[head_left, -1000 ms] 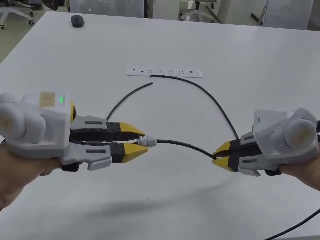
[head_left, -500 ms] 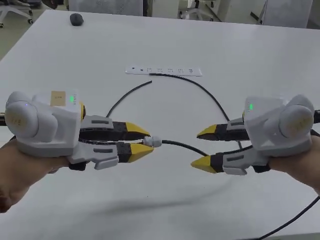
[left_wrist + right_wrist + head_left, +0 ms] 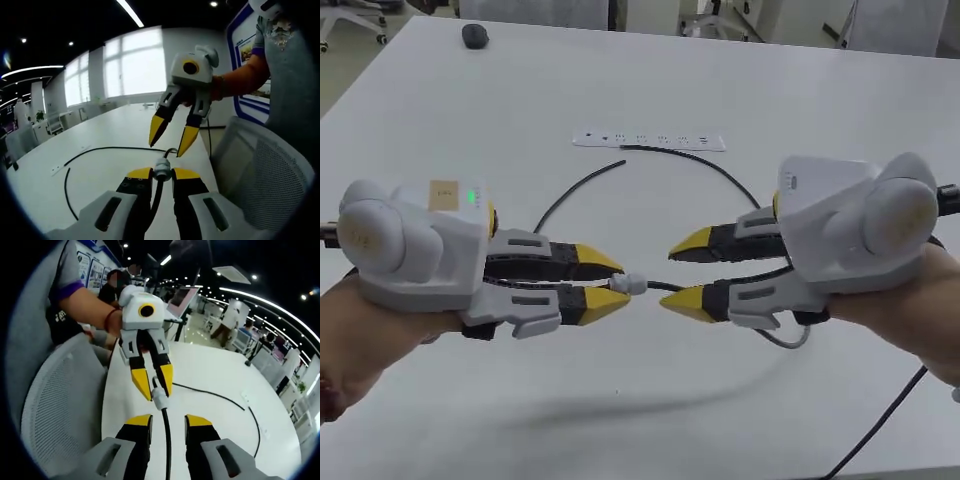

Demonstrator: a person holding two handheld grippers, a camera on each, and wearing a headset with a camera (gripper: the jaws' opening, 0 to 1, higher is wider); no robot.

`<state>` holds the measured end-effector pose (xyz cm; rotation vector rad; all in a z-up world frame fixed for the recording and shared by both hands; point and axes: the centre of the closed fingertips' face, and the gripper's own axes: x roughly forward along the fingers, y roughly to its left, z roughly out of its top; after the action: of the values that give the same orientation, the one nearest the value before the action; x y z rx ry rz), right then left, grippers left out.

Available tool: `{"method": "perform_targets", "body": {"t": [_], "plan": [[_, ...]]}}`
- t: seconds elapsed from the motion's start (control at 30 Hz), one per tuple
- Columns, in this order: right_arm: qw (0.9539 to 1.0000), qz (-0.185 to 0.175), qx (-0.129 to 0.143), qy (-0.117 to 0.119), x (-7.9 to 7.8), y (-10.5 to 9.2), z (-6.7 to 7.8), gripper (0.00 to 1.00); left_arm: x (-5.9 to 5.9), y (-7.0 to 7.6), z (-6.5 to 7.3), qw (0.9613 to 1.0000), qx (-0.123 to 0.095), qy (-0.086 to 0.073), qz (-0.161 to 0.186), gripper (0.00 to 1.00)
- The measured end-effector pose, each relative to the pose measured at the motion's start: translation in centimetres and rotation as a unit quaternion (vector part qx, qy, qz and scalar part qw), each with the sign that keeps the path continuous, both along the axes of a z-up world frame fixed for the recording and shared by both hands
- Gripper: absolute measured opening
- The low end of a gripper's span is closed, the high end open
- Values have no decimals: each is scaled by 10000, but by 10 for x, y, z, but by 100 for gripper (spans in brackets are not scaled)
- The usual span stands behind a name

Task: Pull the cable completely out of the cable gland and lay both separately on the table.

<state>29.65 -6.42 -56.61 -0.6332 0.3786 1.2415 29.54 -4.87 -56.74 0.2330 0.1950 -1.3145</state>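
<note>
L gripper [image 3: 617, 282] is clamped on the cable gland [image 3: 634, 285]: yellow tips nearly together w/ the gland's body pinched btwn them, its nose poking out past the tips toward the R gripper [image 3: 668, 275]. Reason, I'd judge: the gland is the anchor, held up off the table [image 3: 620, 410] so the cable [image 3: 718, 170] can slide out thru it. In the left gripper view the cable's other side runs back from the gland [image 3: 161, 169] btwn the L jaws and down to the table behind it.

R gripper has jaws wide apart, gripping nothing. Its tips sit just beside the gland's nose, one on each side of the cable where it exits. The right gripper view shows the cable [image 3: 166, 440] running straight up the gap to the gland [image 3: 160, 400]. Probably lined up for a grip close to the gland, so a pull runs along the gland's axis w/o kinking the cable.

Beyond the gland the long run passes under the R gripper, then arcs off to a power strip [image 3: 650, 142] well apart from it. Cable is threaded thru, nothing separated yet, so approx early in the task. Risk: gland twisting in the L tips if the pull goes off-axis.
</note>
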Motion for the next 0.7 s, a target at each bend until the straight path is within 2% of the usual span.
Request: {"method": "perform_targets", "body": {"t": [0.17,0.7], "plan": [[9998,119,-164,-70,1,2,-5,13,-1,-2,0,10000,-7,-2,-41,16],[9989,302,-359,-67,-3,3,-11,0,-4,-4,2,9999,5,-16,-127,16]]}}
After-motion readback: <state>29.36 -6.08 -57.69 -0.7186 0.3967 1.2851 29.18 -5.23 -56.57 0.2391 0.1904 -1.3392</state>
